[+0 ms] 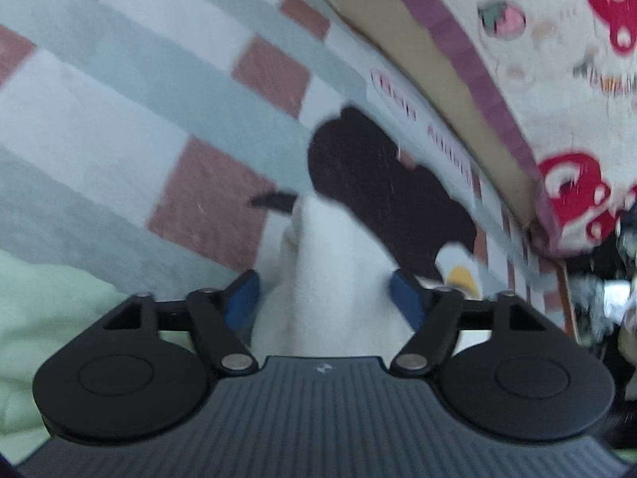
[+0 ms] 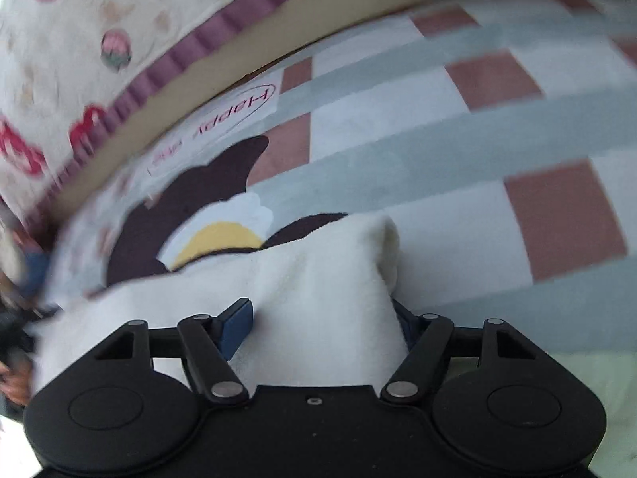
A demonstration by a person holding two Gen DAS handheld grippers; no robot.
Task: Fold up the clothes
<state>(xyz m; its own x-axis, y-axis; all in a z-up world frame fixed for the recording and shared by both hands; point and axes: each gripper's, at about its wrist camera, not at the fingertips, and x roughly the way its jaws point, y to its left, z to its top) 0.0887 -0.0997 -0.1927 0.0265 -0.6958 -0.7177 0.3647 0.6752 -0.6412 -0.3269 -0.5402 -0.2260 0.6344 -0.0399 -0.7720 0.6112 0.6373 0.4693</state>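
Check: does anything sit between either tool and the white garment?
Nothing visible does. The white garment already fills the left tool, and it bunches inside the right tool; only the checked blanket lies beyond.

Two close wrist views, shared blanket point(image 1: 131, 91)

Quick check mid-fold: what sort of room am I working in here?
Probably a bedroom, working on a bed. A plush checked blanket with a cartoon print covers the surface, a patterned quilt lies alongside, and both grippers clamp white fleece cloth.
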